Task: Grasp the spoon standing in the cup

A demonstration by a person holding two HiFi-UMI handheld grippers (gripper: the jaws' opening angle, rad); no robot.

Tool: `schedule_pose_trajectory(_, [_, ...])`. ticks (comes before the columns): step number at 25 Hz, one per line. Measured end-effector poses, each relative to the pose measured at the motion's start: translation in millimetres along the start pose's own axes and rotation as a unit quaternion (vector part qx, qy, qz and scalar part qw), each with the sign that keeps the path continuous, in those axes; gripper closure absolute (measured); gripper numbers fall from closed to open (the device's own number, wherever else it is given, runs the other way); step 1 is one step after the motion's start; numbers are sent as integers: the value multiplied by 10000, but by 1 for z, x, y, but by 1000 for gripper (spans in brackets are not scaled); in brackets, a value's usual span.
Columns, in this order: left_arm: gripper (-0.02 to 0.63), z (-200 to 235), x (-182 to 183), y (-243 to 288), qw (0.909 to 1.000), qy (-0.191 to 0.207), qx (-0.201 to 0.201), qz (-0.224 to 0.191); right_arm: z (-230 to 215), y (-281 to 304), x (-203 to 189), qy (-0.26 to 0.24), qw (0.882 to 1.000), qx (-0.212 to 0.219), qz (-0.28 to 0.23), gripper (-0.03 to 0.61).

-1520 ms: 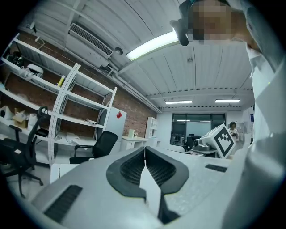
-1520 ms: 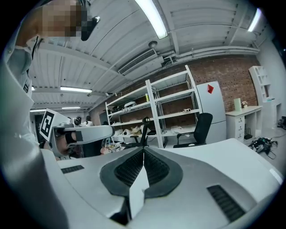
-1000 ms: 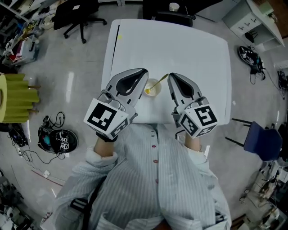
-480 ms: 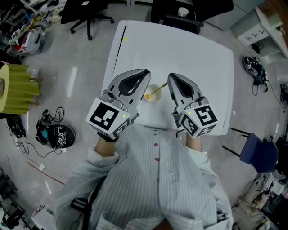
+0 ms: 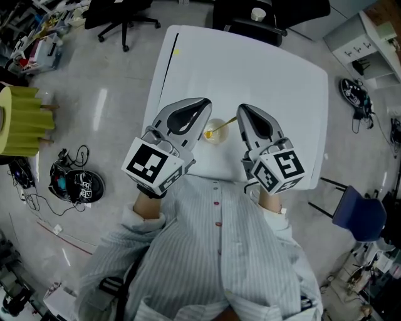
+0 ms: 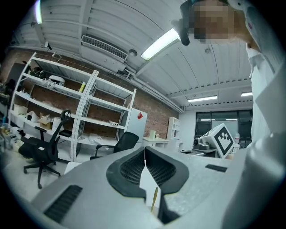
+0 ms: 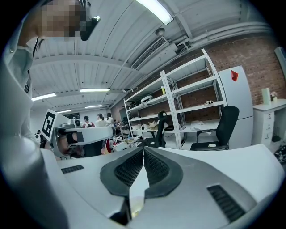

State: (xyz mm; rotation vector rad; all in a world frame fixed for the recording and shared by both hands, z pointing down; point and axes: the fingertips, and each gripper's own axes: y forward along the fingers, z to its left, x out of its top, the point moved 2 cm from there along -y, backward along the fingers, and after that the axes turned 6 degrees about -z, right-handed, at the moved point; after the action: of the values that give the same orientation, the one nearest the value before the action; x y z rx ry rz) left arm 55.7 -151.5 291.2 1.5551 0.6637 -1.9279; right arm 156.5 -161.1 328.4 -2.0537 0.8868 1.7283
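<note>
At the near table edge, just past the person's striped shirt (image 5: 219, 251), the left gripper (image 5: 202, 104) and right gripper (image 5: 242, 109) flank the cup (image 5: 214, 130), neither touching it. Both are clenched tight with nothing between the jaws, as each gripper view confirms. The yellow spoon (image 5: 221, 126) stands tilted in the cup, handle leaning toward the right gripper. Over the last second barely anything changes: same flanking pose, only the head camera drifts. So the grasp looks unstarted, and a gripper must open first. Beyond lie the bare white table (image 5: 250, 63) and an office chair (image 5: 276, 15).
</note>
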Motion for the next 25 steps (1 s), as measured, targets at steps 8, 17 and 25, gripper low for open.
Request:
schedule_pose_trajectory(8, [600,6,-10,-3,9999,-66,-1,81,1,4,-8,11,9999,-78,88,568])
schedule_pose_trajectory(17, [600,6,-28,0,9994,-214,-140,235,-1,4,-21,115,9995,-141,249,568])
schedule_pose_trajectory(25, [600,13,-47,0,9984,-355,-184,410,-7,6,-37,286,9983,-318,385,539])
